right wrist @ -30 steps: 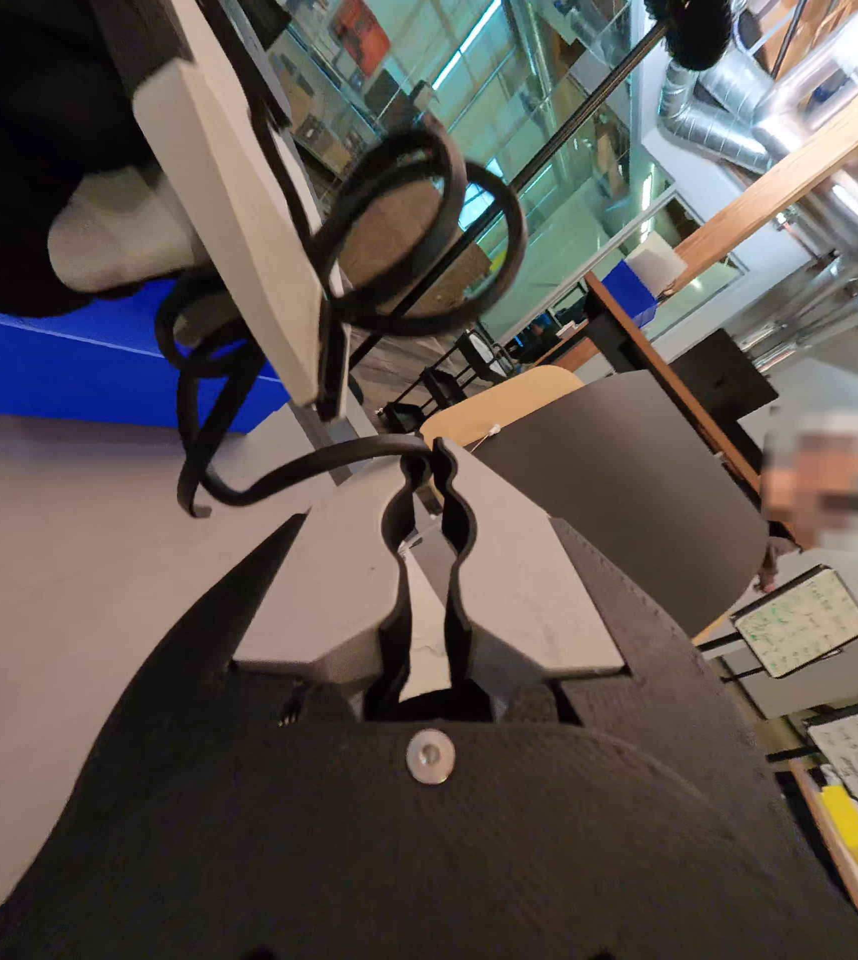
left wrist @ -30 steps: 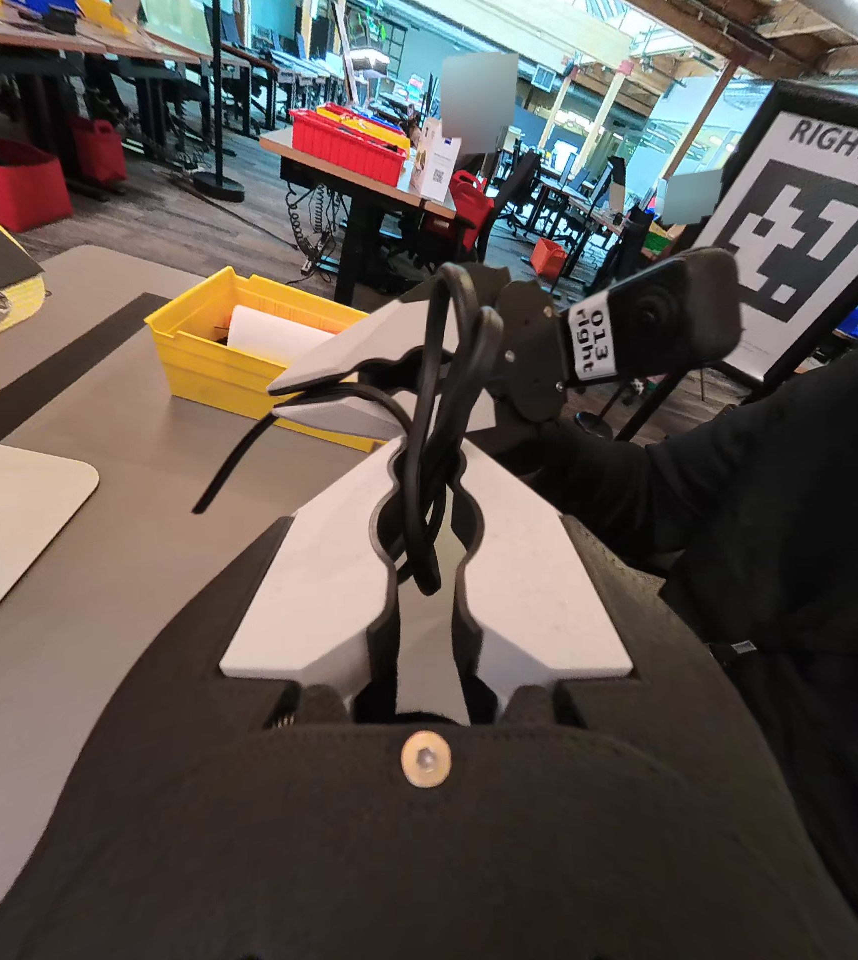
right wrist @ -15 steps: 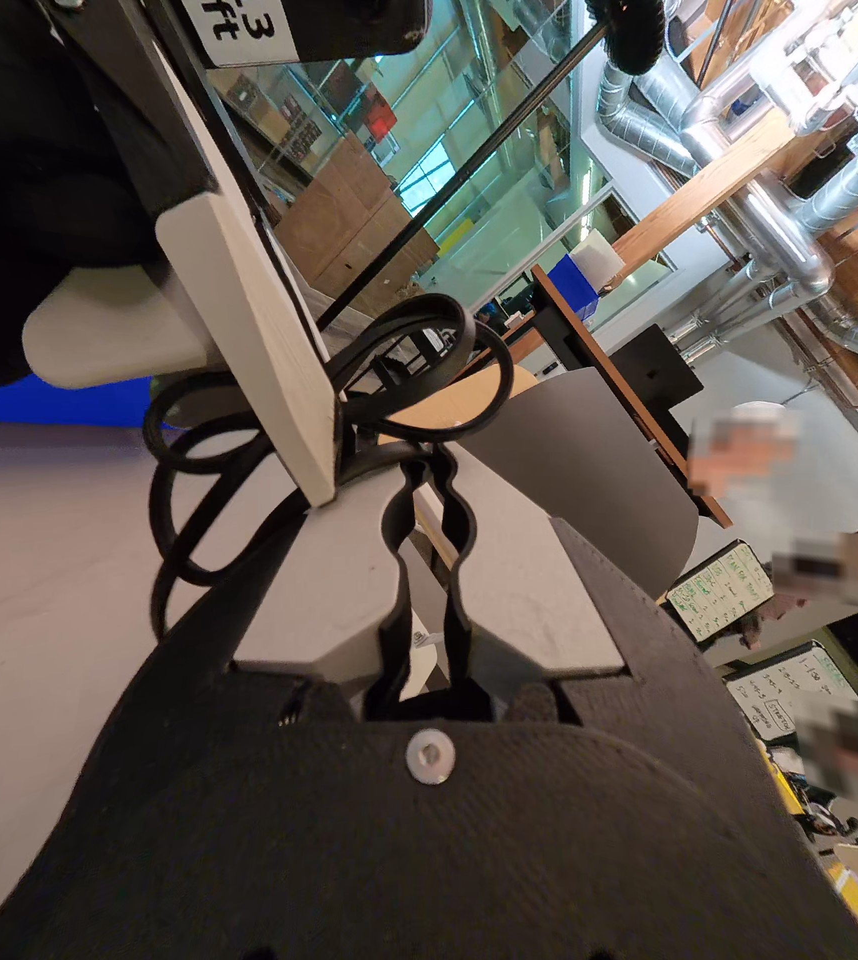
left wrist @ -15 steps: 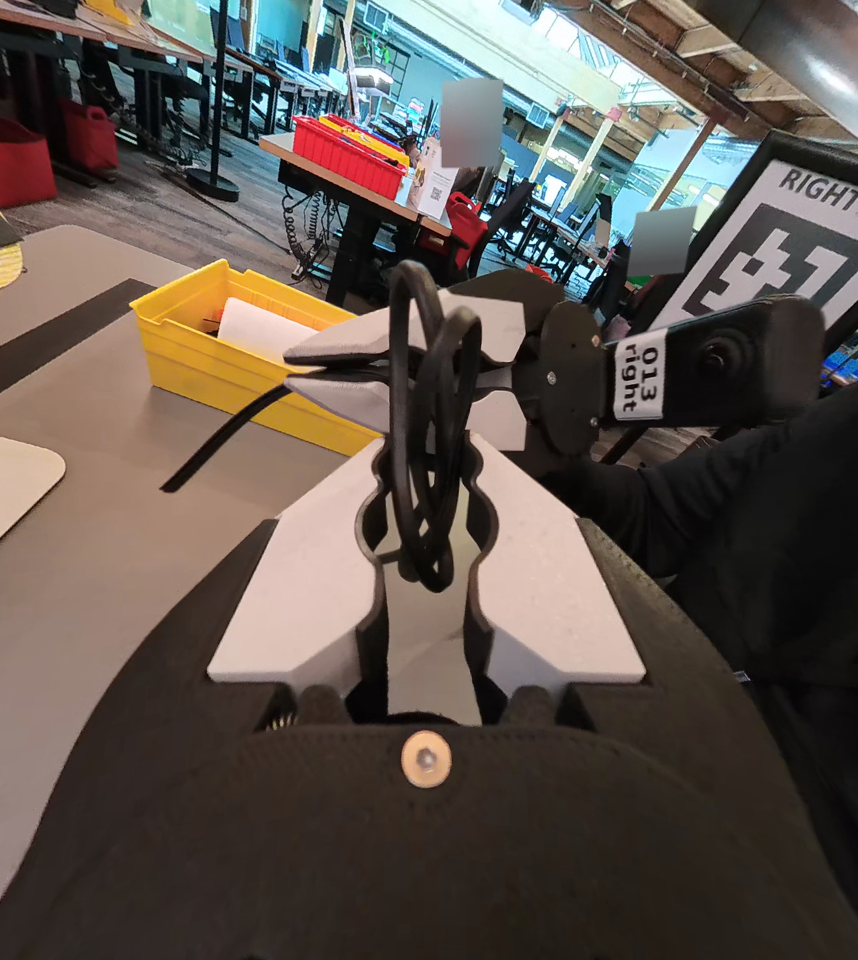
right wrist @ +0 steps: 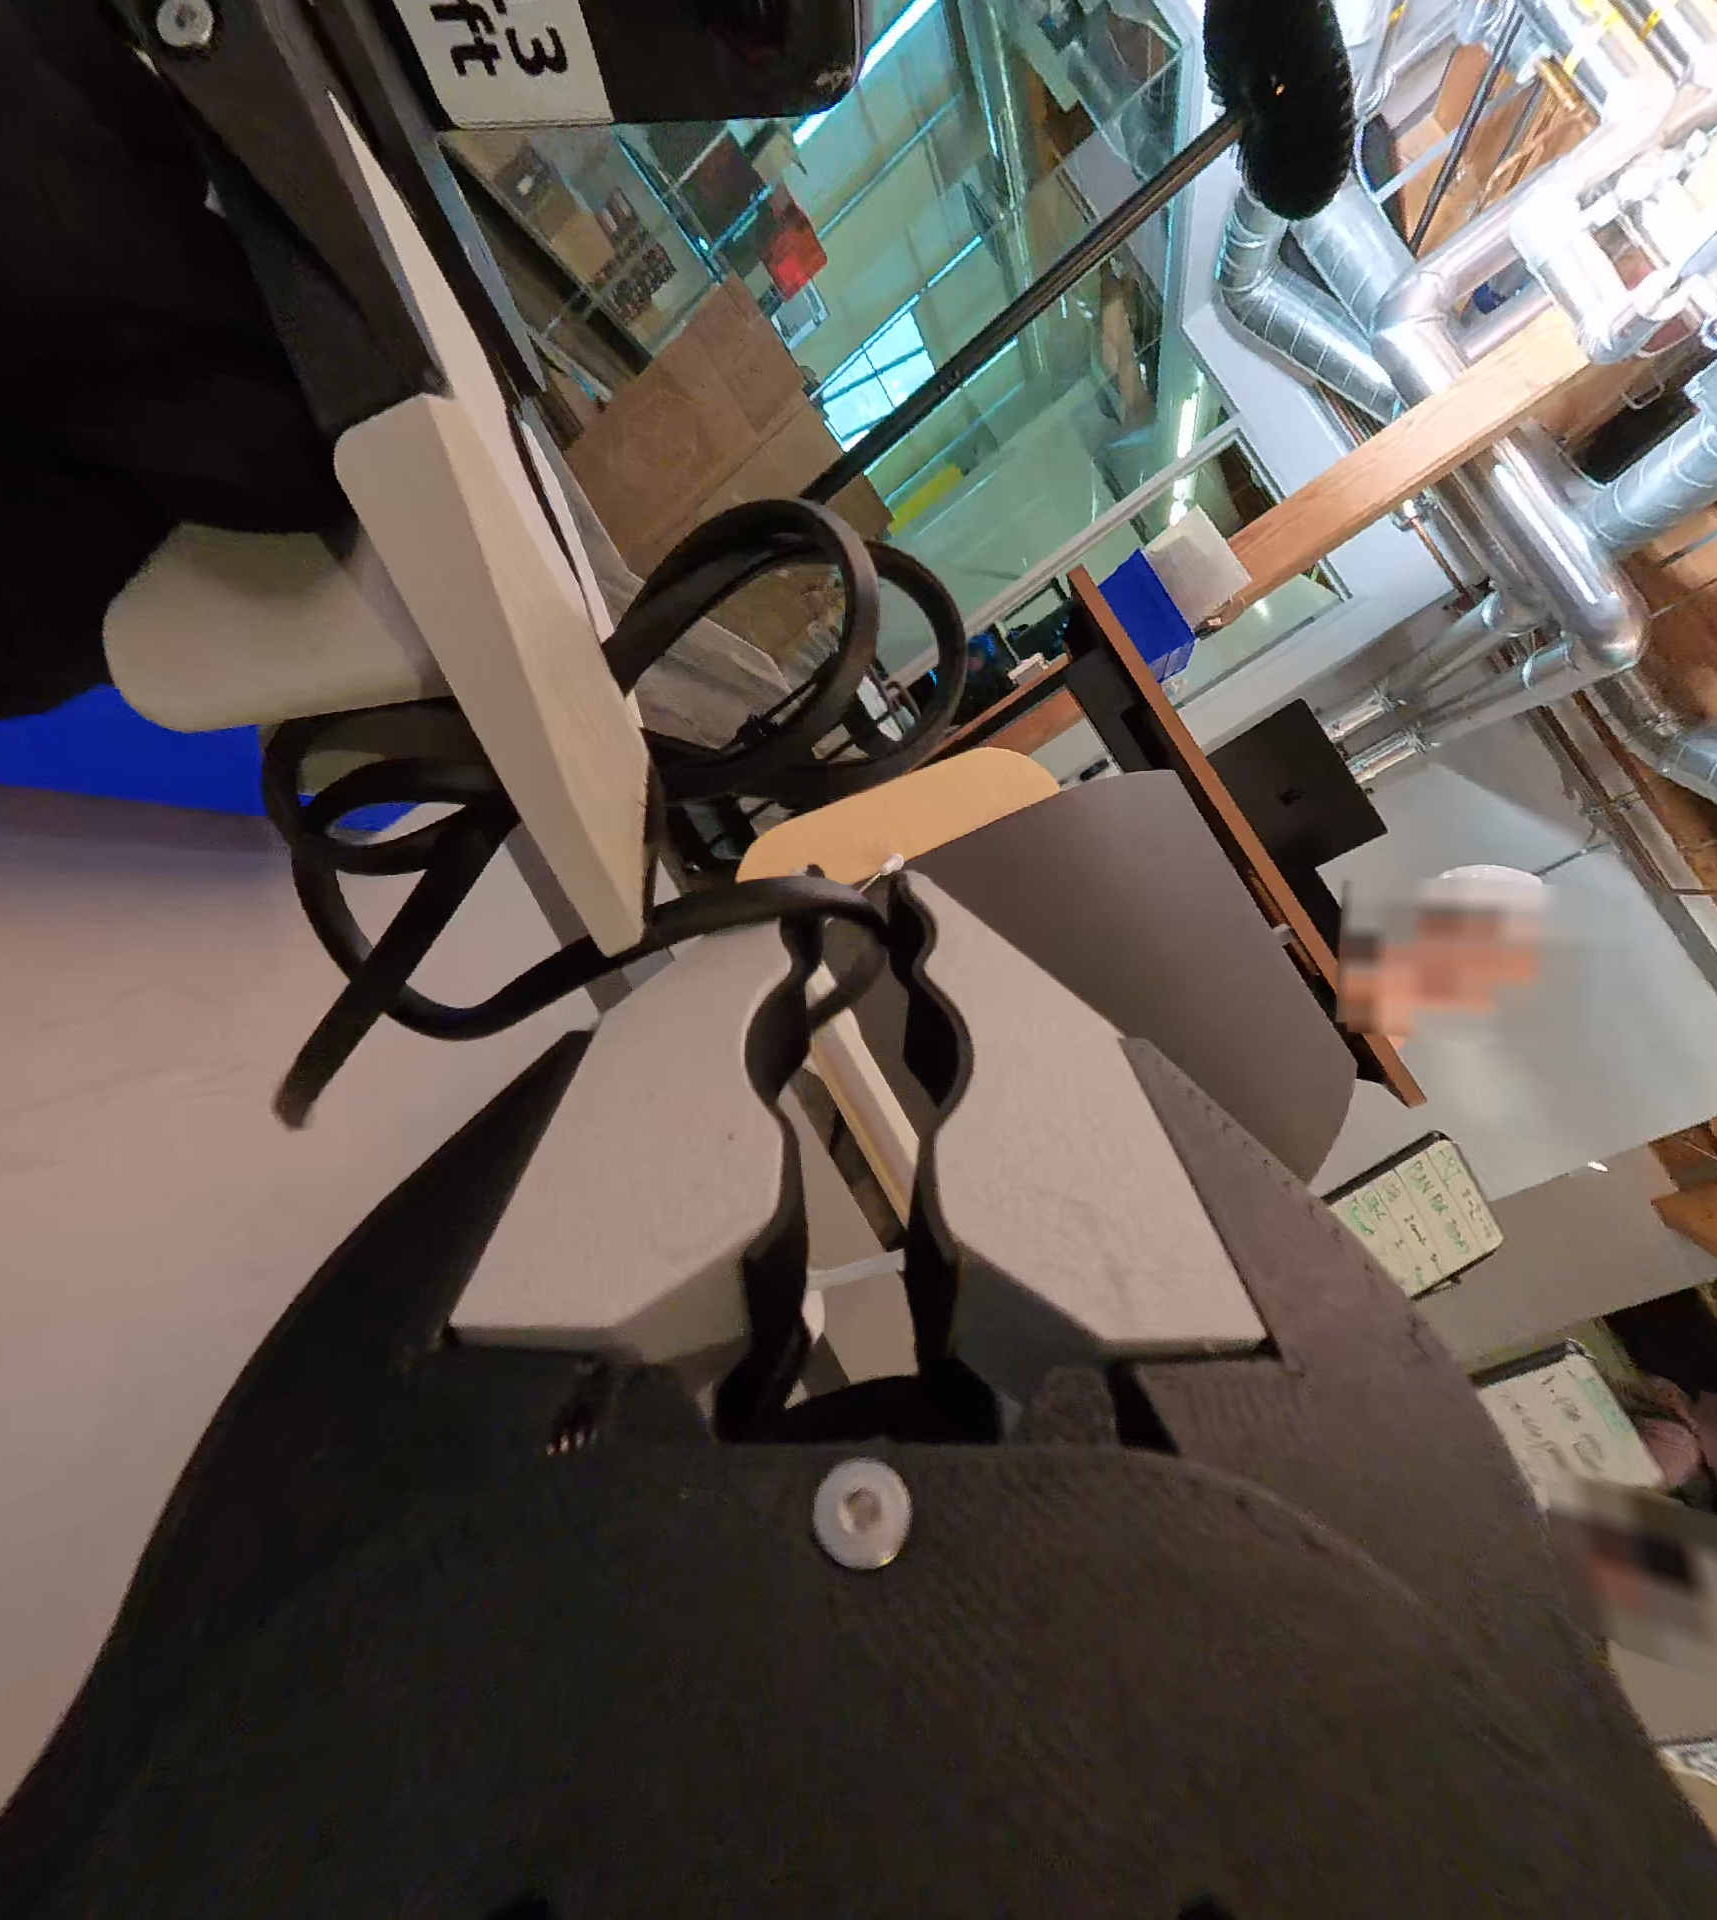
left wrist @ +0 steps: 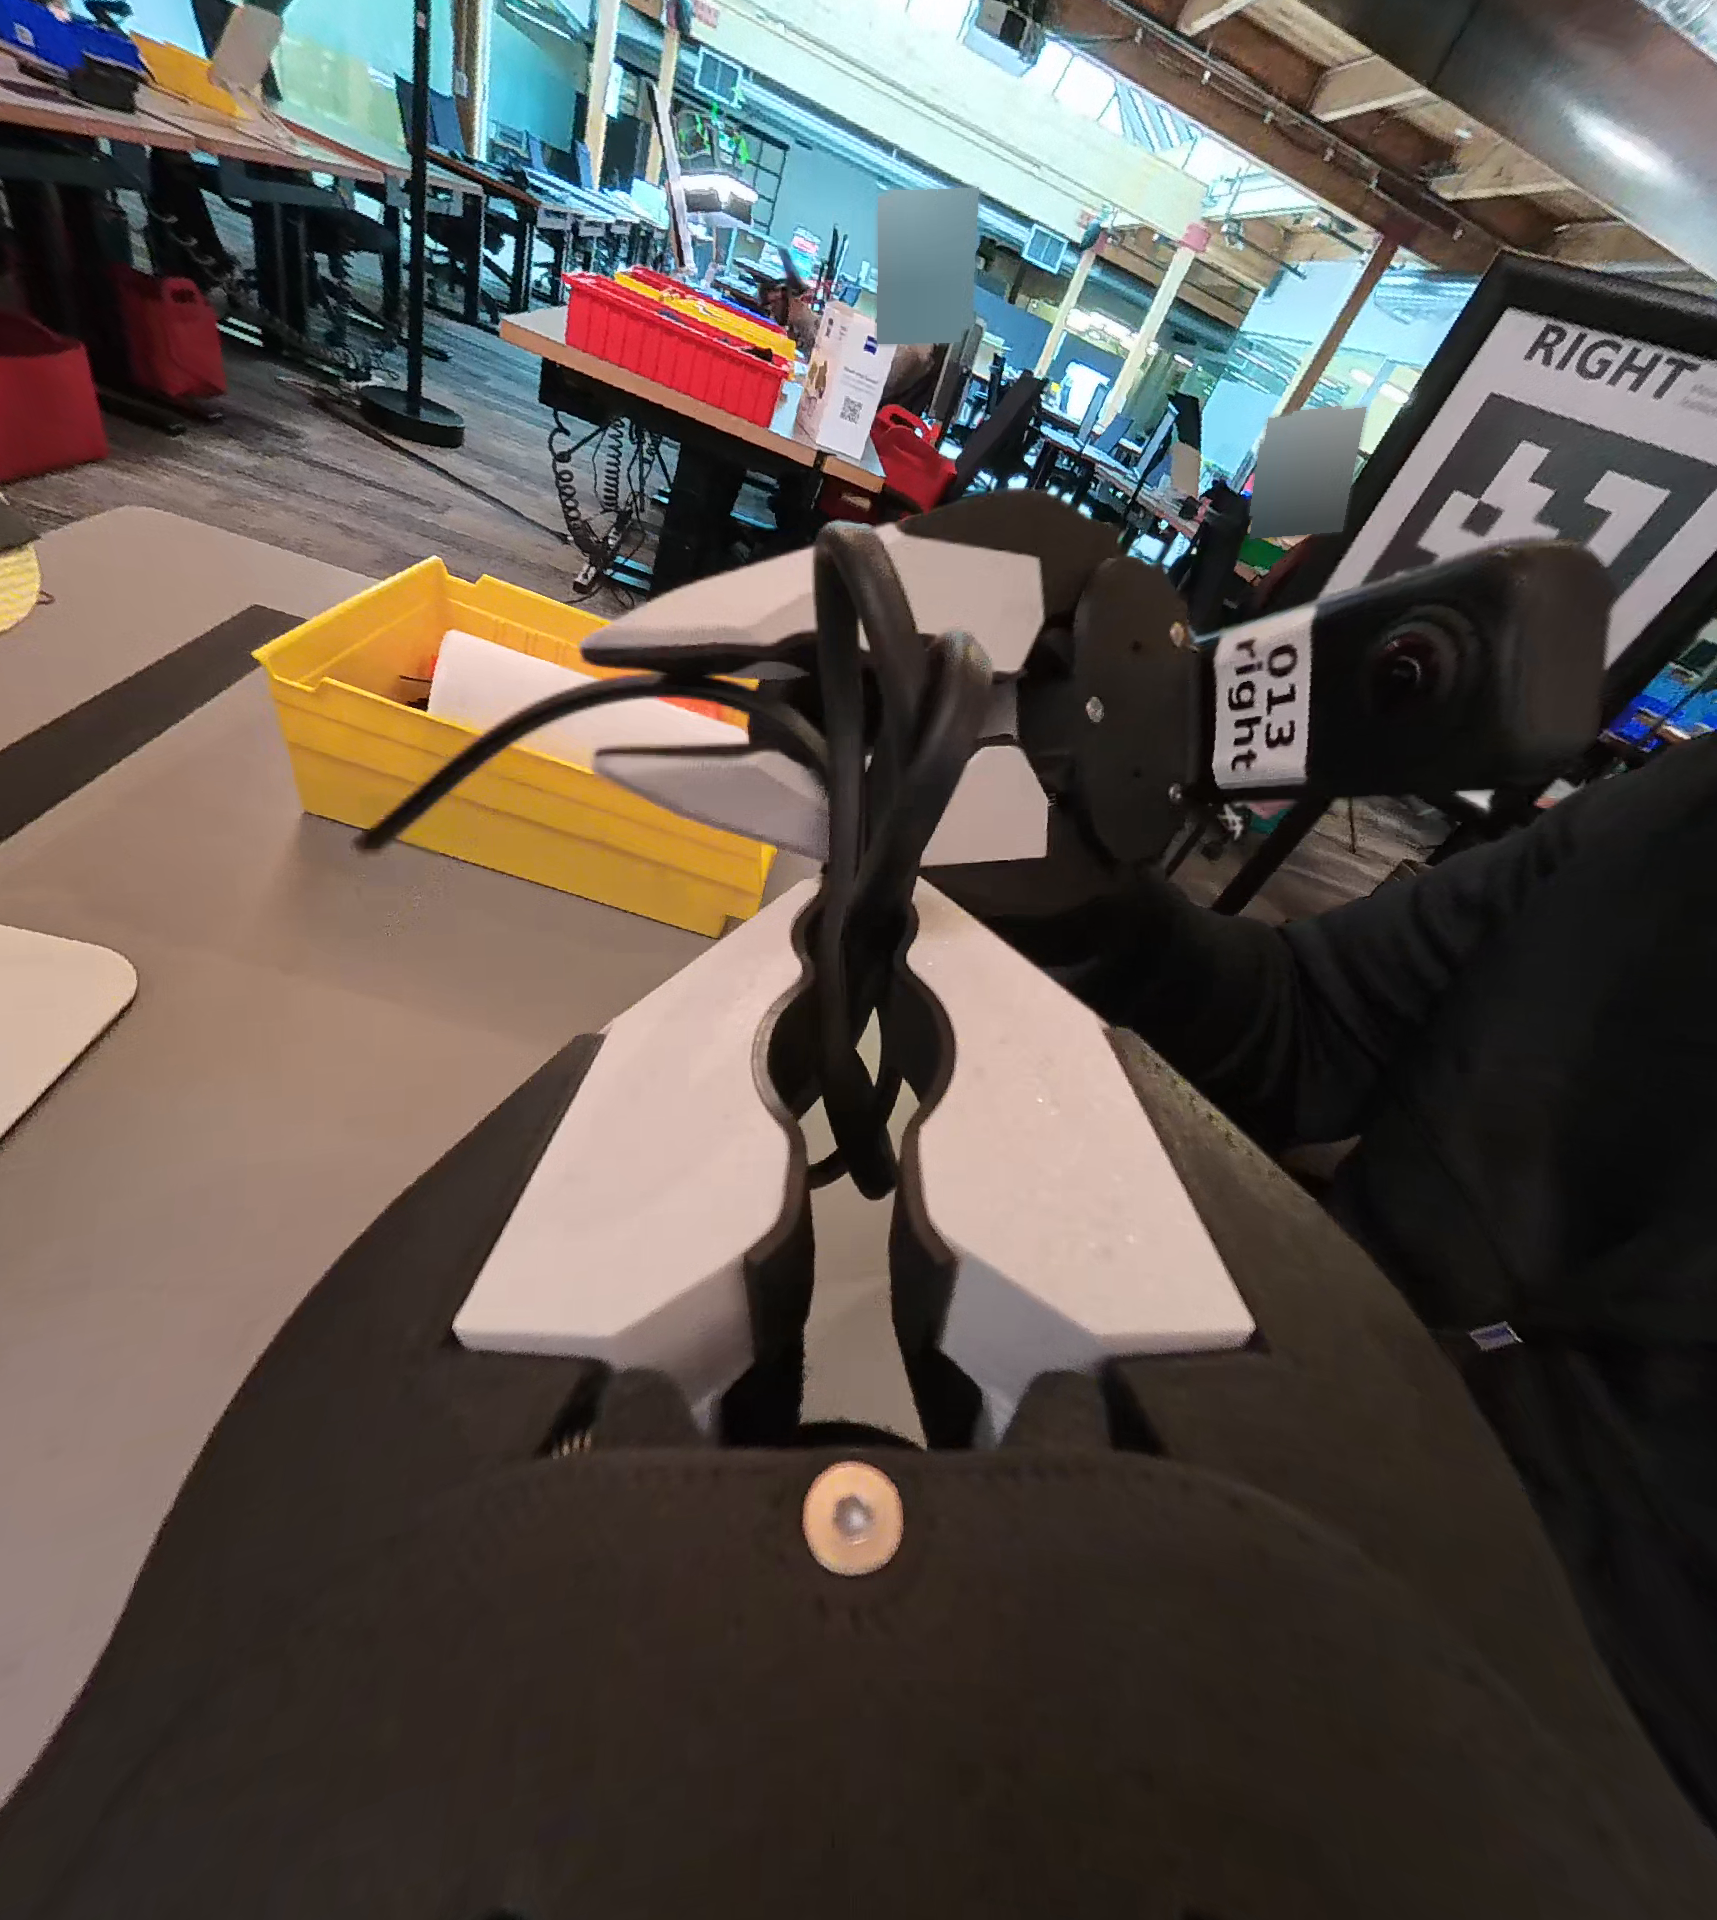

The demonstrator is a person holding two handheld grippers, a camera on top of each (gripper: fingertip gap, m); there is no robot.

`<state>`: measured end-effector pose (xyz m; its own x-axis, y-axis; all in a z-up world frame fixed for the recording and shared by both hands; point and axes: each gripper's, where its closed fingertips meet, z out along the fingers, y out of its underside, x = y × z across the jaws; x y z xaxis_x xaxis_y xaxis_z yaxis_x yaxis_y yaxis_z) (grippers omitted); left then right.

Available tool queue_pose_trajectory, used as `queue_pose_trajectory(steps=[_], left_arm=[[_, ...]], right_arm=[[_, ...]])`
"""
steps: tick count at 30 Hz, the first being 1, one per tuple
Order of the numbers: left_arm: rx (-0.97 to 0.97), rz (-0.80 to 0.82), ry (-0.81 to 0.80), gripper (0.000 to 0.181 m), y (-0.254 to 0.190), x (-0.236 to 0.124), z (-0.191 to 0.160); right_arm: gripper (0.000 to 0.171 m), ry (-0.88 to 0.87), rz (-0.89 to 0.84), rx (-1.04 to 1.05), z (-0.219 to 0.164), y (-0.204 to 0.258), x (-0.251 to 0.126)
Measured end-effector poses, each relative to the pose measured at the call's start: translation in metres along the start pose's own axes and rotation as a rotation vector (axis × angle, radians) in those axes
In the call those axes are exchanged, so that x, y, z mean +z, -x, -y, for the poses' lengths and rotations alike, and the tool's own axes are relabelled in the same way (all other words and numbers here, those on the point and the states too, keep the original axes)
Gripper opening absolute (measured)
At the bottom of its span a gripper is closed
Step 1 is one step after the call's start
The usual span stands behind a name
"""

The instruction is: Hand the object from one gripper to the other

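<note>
**Handover mid-way: cable in both grippers**

Black cable [left wrist: 864, 831], coiled in loose loops, held up off the table [left wrist: 334, 1039], between the two grippers. Left gripper [left wrist: 859, 914] clenched on the bundle: several strands pinched at the tips, more running down through the scalloped gap behind. Right gripper [right wrist: 849, 899] coming in crosswise; in the right wrist view tips nearly together w/ one strand crossing between them, so prob. gripping, but firm pinch vs. strand just threaded through – can't tell. One loose end sticking out toward the yellow bin [left wrist: 521, 790], not touching it.

Status, as judged: approach + 2nd contact about done. Left to do: confirm right grip, release left, pull apart w/o snagging loops.

Materials: cable = smooth rubbery jacket, round section, springy coils, likely to shift once one side lets go. Fingers [left wrist: 1062, 1164] = matte light-grey plastic, faceted wedges, black wavy inner pads. Gripper bodies = black, fine-grained printed texture. Bin = glossy hard plastic. Table = flat matte grey.
</note>
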<state>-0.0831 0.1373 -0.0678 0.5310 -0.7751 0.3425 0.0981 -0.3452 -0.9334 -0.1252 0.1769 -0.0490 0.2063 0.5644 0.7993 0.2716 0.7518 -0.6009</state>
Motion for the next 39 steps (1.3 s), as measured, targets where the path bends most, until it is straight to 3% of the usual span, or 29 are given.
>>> queue_pose_trajectory(steps=[4,8,11,20,22,24,27,30,32,39], left_arm=[[0.050,0.035,-0.027,0.003,0.001,-0.006,0.009],[0.107,0.128,-0.050,0.003,0.010,-0.015,0.017],[0.116,0.125,-0.032,0.003,0.009,-0.016,0.015],[0.078,0.115,-0.027,0.005,0.016,-0.005,0.006],[0.096,0.157,-0.037,0.004,0.021,-0.009,0.009],[0.135,0.231,-0.028,0.004,0.028,-0.013,0.011],[0.240,0.393,0.020,0.004,0.042,-0.017,0.010],[0.354,0.554,0.089,0.004,0.052,-0.018,0.008],[0.406,0.625,0.125,0.004,0.055,-0.016,0.006],[0.457,0.716,0.154,0.003,0.056,-0.011,0.004]], right_arm=[[0.025,0.027,0.033,0.052,-0.010,-0.002,0.001],[0.029,-0.003,0.122,0.252,-0.015,-0.002,0.000],[0.031,0.022,0.177,0.383,-0.024,-0.001,0.001],[0.024,0.009,0.246,0.417,-0.014,0.016,0.004],[0.029,0.024,0.273,0.490,-0.022,0.015,0.004],[0.044,0.006,0.356,0.611,-0.022,0.018,0.002],[0.058,-0.120,0.498,0.854,-0.002,0.017,-0.007],[0.065,-0.183,0.543,0.924,0.014,0.019,-0.008],[0.064,-0.205,0.562,0.937,0.024,0.025,-0.007],[0.035,-0.309,0.506,1.066,0.036,0.019,-0.002]])
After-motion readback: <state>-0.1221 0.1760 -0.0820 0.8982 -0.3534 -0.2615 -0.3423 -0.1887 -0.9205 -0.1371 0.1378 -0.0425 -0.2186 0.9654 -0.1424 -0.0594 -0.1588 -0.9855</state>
